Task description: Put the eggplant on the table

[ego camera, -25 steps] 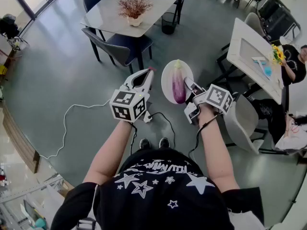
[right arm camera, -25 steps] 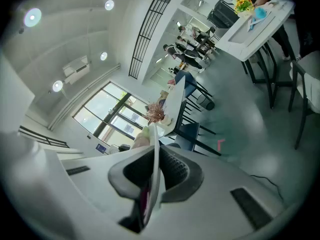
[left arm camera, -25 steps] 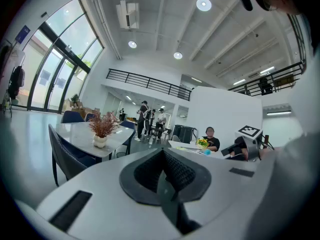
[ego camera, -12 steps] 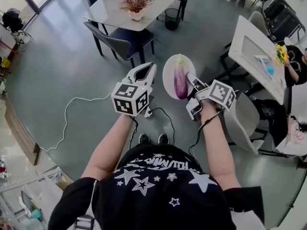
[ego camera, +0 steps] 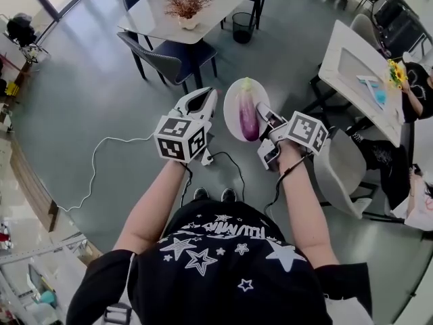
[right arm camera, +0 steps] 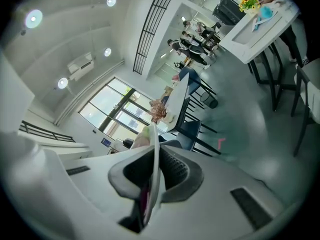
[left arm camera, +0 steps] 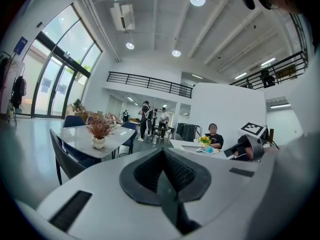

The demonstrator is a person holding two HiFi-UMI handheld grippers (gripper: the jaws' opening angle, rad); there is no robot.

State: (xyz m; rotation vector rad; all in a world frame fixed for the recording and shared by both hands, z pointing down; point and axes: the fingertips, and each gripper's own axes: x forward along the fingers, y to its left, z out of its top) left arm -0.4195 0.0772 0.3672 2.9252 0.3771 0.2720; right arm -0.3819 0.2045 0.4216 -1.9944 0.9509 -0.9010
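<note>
A purple eggplant (ego camera: 248, 118) with a pale green top lies on a white plate (ego camera: 235, 100) held in the air over the floor. My right gripper (ego camera: 264, 123) is shut on the plate's near rim. In the right gripper view the plate (right arm camera: 154, 160) runs edge-on between the jaws, with a strip of the eggplant (right arm camera: 144, 200) beside it. My left gripper (ego camera: 209, 97) hovers just left of the plate, shut and holding nothing; its pads meet in the left gripper view (left arm camera: 163, 159). A grey table (ego camera: 155, 19) with a potted dry plant (ego camera: 187, 3) stands ahead.
Dark chairs (ego camera: 166, 57) ring the grey table and a black bin (ego camera: 243, 28) stands by it. A white table (ego camera: 356, 74) with flowers, a seated person and a grey chair (ego camera: 340, 175) are on the right. A white cable (ego camera: 101, 161) trails over the floor at left.
Both grippers and the plate with the eggplant have drifted slightly left in the head view. The right gripper's hold on the plate is unchanged.
</note>
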